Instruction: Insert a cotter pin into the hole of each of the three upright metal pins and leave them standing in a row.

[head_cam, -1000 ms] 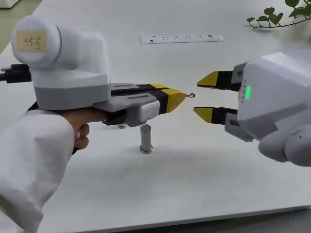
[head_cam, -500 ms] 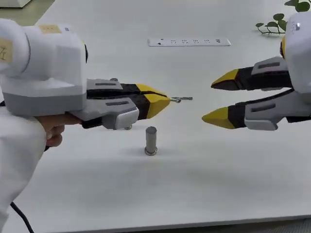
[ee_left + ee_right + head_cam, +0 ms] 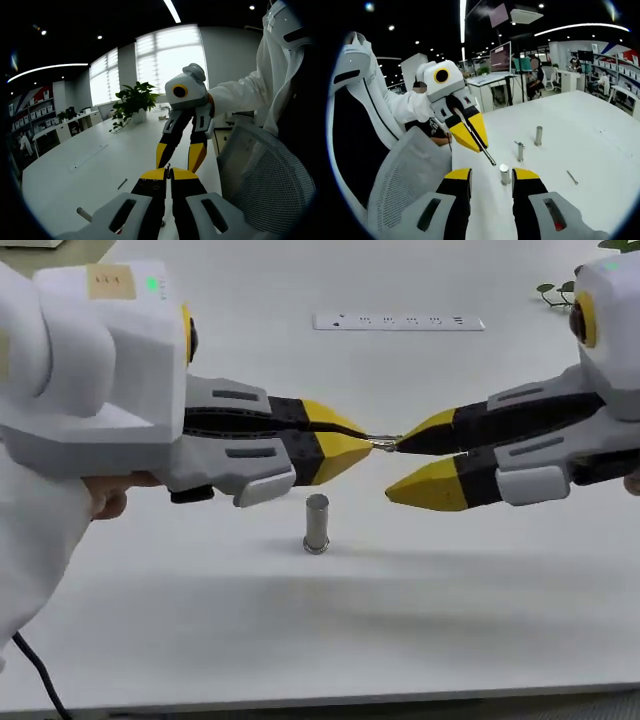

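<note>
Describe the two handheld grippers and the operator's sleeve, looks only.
Left gripper and right gripper: white-and-grey moulded housings, black tongs with yellow wedge tips. The left carries a tan paper label and a green indicator light. A white sleeve covers the left arm; a black cable trails below.

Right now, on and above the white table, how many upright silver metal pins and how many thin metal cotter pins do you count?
Upright silver metal pin: 3
Thin metal cotter pin: 3 (one held, one lying loose, one seemingly through the middle pin)
Total: 6
</note>
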